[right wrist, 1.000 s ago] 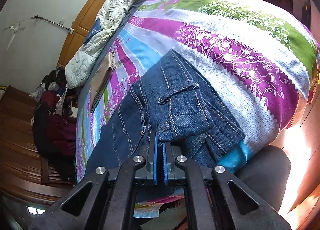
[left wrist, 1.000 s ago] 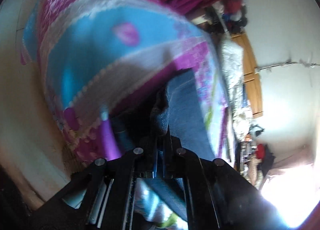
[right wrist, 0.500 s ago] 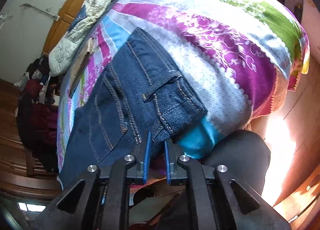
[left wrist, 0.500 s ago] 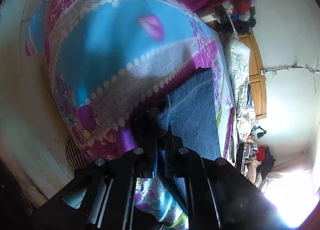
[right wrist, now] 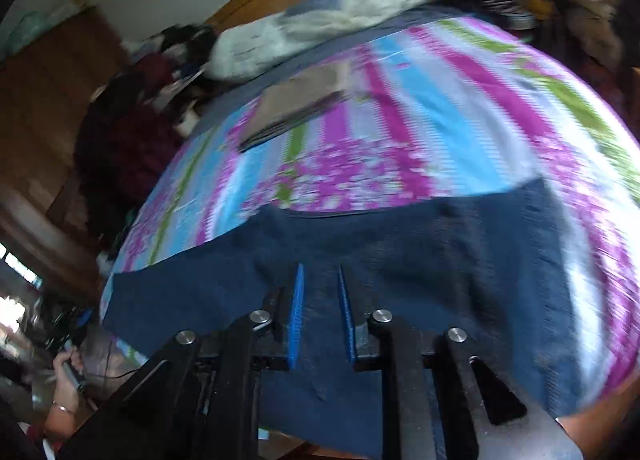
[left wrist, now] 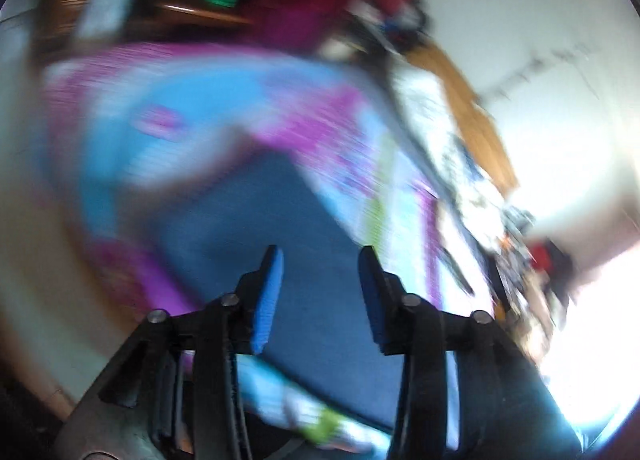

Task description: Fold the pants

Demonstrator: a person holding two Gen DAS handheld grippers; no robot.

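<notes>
In the left wrist view, heavily smeared by motion, the left gripper has its two blue-padded fingers spread wide apart with nothing between them. The dark blue denim pants lie directly under and ahead of the tips, a flat slab of cloth running from about 6 o'clock up toward 11 o'clock across the striped purple, blue and white bedspread. The blur hides which part of the garment this is.

In the right wrist view, the right gripper also has its fingers parted, by a narrower gap, and holds nothing. The pants stretch as a broad band across the frame, their long axis running from 8 o'clock to 3 o'clock, crosswise to the fingers, on the bedspread. A flat brown folded item lies well apart at 11 o'clock. A hand shows at 8 o'clock.

Both grippers appear about equally near the cloth; the next grasp probably calls for each to take an edge below its tips.
</notes>
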